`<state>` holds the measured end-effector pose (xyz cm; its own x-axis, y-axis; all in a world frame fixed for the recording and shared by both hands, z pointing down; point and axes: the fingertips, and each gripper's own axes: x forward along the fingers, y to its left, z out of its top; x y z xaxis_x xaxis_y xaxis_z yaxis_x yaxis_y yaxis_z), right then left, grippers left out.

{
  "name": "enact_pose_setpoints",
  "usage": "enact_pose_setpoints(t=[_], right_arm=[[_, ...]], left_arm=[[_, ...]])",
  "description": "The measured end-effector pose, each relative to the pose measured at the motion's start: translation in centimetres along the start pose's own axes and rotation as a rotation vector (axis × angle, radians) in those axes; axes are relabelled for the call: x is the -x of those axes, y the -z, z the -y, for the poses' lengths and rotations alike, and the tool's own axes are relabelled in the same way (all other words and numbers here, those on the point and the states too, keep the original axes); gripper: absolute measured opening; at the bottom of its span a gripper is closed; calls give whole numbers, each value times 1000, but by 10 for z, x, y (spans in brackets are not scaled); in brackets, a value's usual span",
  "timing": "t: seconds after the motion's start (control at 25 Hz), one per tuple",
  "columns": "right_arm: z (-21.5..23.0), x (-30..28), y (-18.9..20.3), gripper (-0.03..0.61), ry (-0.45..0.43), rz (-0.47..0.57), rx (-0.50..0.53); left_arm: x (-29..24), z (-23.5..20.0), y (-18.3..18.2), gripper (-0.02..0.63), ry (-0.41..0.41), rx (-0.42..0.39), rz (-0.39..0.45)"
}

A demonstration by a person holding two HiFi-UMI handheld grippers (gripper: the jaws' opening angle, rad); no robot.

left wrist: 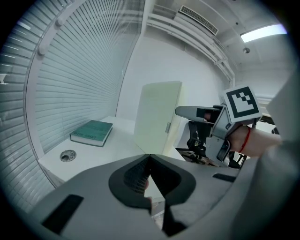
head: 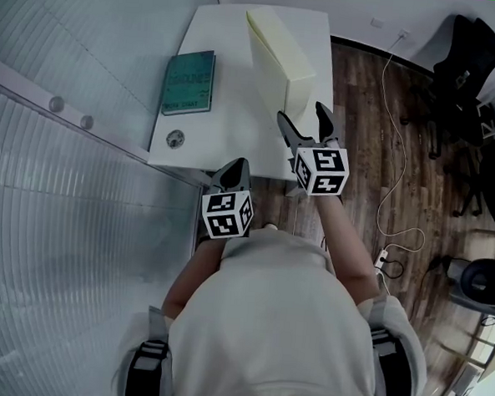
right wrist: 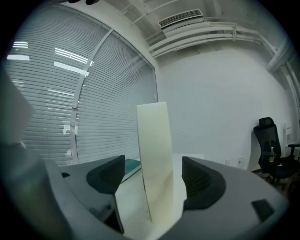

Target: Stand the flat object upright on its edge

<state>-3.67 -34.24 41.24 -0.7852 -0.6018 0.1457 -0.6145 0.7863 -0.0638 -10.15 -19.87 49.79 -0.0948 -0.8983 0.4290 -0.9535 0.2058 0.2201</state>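
Note:
A pale yellow flat panel (head: 277, 57) stands upright on its edge on the white table (head: 226, 133), toward the right side. My right gripper (head: 303, 113) is open at the panel's near end. In the right gripper view the panel (right wrist: 154, 159) rises between the two jaws of the right gripper (right wrist: 152, 180), with a gap on each side and neither pad touching it. My left gripper (head: 232, 174) hangs at the table's front edge, shut and empty. Its closed jaws (left wrist: 149, 157) point toward the panel (left wrist: 157, 117) and the right gripper (left wrist: 197, 112).
A green book (head: 188, 82) lies flat on the table's left side, with a round cable grommet (head: 176, 138) in front of it. Window blinds (head: 54, 223) run along the left. On the wood floor to the right are a black office chair (head: 465, 64) and a white cable (head: 392, 160).

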Motion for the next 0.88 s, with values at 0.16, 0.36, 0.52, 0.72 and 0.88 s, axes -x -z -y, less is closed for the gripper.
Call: enact_pose_setpoints(t=[0.16, 0.36, 0.52, 0.72, 0.88], right_arm=[[-5, 23, 11, 372, -14, -14, 8], [-8, 56, 23, 165, 8, -15, 3], [-9, 77, 28, 79, 15, -12, -15], [-10, 91, 33, 37, 17, -15, -26], [-18, 96, 37, 28, -7, -24, -23]], left_arm=[[4, 3, -2, 20, 5, -3, 10], [9, 7, -3, 20, 13, -6, 18], [12, 9, -2, 20, 17, -8, 20], [15, 12, -1, 20, 19, -5, 20], [16, 13, 1, 20, 24, 1, 21]])
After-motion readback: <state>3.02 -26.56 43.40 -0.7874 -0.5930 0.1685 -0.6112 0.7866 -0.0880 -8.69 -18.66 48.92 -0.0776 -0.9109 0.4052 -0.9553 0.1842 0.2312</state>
